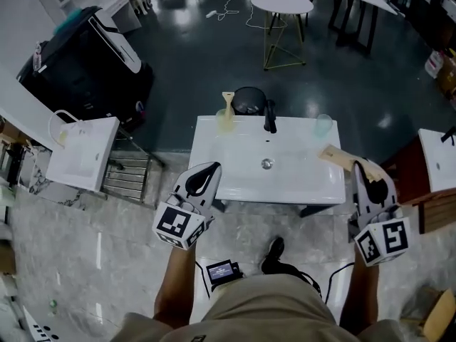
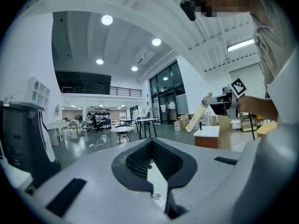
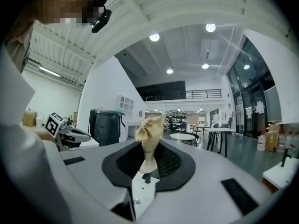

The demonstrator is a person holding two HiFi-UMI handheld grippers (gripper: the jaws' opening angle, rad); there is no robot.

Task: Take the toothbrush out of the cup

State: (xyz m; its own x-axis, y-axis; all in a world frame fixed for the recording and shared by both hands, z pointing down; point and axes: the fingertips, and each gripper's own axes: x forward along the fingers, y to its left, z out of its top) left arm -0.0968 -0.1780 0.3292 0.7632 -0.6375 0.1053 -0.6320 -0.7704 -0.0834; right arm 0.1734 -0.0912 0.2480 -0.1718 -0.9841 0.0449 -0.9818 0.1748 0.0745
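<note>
The right gripper (image 3: 146, 164) pinches the toothbrush (image 3: 149, 134), which juts out ahead of it; the left gripper (image 2: 153, 164), well apart, is pressed together, empty.

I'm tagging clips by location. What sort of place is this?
Probably a large open hall used as a lab or showroom, not a home bathroom: the white washbasin stands free on a dark polished floor, a round table stands beyond it, and a mezzanine railing runs across the back.

1. Toothbrush (image 1: 333, 154): near end hidden behind right gripper (image 1: 363, 171).
2. Basin (image 1: 436, 159) at far right: cut off by the picture's edge.
3. Cup (image 1: 324, 125): contents too faint to tell.
</note>
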